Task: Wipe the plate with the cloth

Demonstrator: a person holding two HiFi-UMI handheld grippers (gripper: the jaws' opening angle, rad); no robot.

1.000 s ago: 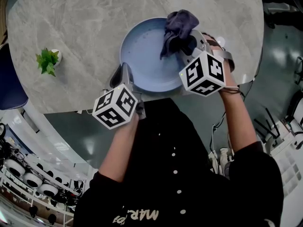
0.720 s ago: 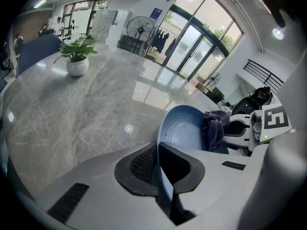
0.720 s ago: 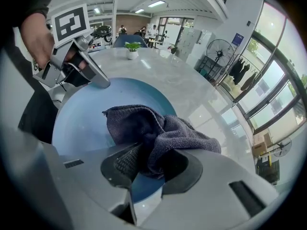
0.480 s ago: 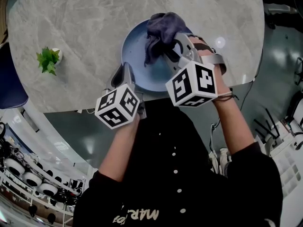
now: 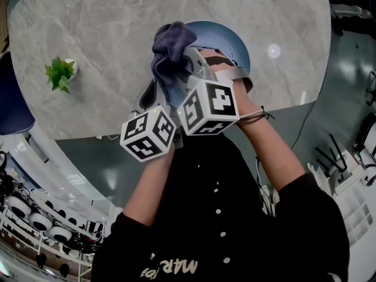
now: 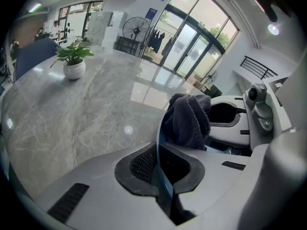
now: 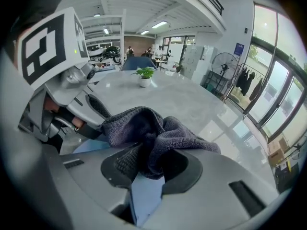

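Note:
A light blue plate lies near the front edge of the round marble table. My left gripper is shut on the plate's near left rim. The right gripper is shut on a dark grey cloth, which bunches over the left part of the plate, close beside the left gripper. In the right gripper view the cloth spills out of the jaws over the blue plate. In the left gripper view the cloth hangs just past the rim.
A small potted plant stands on the table's left side, well away from the plate. The table's front edge runs just under both grippers, with the person's dark sleeves and body below it.
The right gripper has carried the cloth leftward across the plate, from its right side to its left side beside the left gripper. The left gripper has kept still on the rim.

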